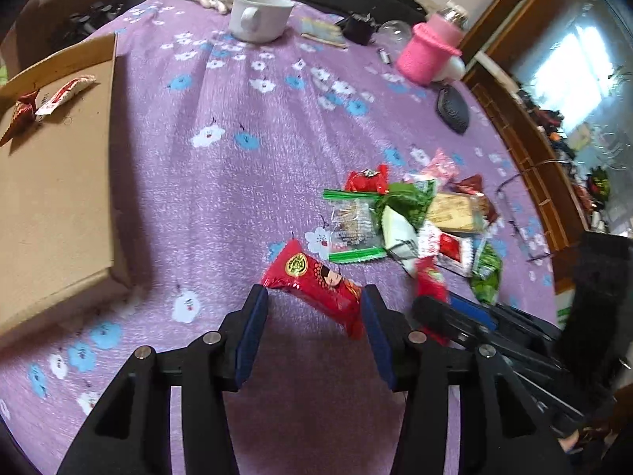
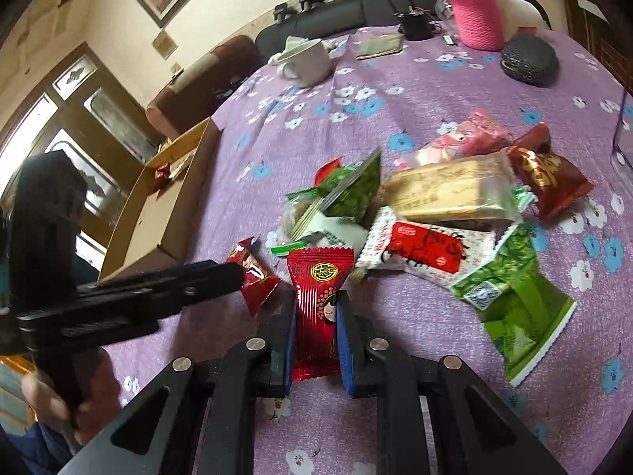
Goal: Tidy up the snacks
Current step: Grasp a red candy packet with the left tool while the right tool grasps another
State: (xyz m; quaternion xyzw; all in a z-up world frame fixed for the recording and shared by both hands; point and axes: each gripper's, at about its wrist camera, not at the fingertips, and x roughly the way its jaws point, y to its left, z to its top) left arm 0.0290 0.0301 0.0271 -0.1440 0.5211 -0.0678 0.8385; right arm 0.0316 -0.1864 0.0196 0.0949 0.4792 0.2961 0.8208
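A pile of wrapped snacks (image 1: 411, 217) lies on the purple flowered tablecloth; it also shows in the right wrist view (image 2: 435, 206). My left gripper (image 1: 314, 297) is open, its jaws either side of a red snack packet (image 1: 316, 281) with a cartoon face. My right gripper (image 2: 316, 308) is shut on another red snack packet (image 2: 318, 297) of the same kind. The right gripper shows in the left wrist view (image 1: 435, 301), the left gripper in the right wrist view (image 2: 233, 273). A cardboard box (image 1: 51, 182) at the left holds two snacks (image 1: 51, 99).
At the table's far side stand a white mug (image 1: 261, 16), a pink knitted bottle (image 1: 431, 47) and a black case (image 1: 453, 109). The box also shows in the right wrist view (image 2: 158, 206). A black sofa (image 2: 356, 8) runs behind the table.
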